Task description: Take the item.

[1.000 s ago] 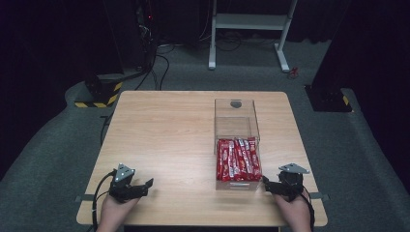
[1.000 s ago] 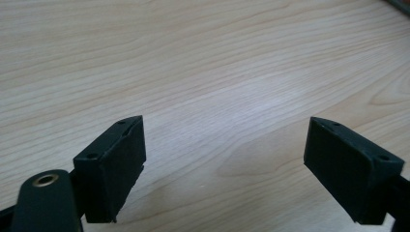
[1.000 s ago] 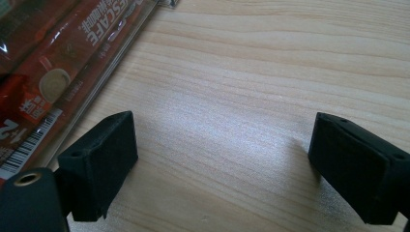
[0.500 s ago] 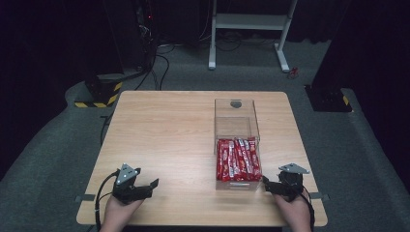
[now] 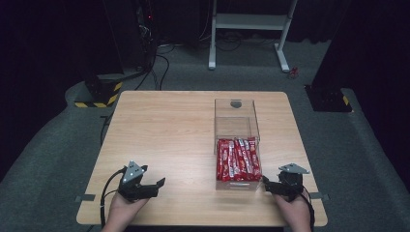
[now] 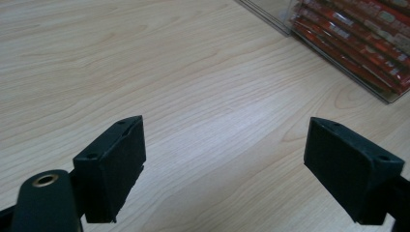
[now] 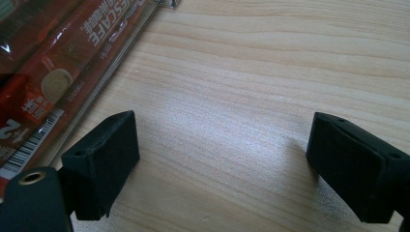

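Surface: light wooden worktop, dark room around.
Box: clear plastic rectangular box, right half; red sachets at near end.
Left gripper: near-left corner, jaws apart, empty.
Right gripper: near-right corner beside box, jaws apart, empty.

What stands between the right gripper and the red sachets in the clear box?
Only the clear box itself: its near-right wall lies between the open right gripper and the red sachets. The bare table between them holds nothing.

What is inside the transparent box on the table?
The clear plastic box holds red Nescafe coffee stick sachets, lying side by side in its near half. The far half looks empty. How many layers lie under the top sachets cannot be seen.
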`<state>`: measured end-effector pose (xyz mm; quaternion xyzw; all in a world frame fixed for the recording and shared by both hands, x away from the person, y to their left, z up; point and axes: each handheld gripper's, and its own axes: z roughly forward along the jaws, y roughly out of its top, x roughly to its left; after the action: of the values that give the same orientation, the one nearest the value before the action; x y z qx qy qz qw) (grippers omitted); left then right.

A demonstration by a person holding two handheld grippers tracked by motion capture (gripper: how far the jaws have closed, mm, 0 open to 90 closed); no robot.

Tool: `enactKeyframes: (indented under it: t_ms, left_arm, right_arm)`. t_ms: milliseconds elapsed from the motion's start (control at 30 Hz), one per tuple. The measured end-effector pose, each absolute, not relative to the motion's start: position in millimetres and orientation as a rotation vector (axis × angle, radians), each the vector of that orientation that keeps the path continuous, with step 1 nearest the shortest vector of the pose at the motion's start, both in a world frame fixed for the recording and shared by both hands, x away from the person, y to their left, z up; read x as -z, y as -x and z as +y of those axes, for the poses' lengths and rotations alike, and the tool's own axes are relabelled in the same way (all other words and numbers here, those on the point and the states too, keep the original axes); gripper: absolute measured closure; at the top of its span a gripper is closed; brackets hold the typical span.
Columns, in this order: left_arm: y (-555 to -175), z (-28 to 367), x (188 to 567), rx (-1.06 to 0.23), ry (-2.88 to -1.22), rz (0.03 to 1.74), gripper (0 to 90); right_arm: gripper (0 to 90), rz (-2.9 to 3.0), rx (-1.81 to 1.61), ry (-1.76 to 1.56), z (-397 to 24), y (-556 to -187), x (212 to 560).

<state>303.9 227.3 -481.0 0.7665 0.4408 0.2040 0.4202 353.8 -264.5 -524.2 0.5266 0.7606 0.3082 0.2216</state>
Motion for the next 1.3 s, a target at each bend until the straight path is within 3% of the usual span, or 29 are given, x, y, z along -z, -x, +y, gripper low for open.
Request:
enactKeyframes:
  t_ms: [1300]
  left_arm:
    - [-308,124,440,-0.436,-1.913,0.830,18.7]
  right_arm:
    - [11.8,2.093,-0.855,-1.462,-265,-355,524]
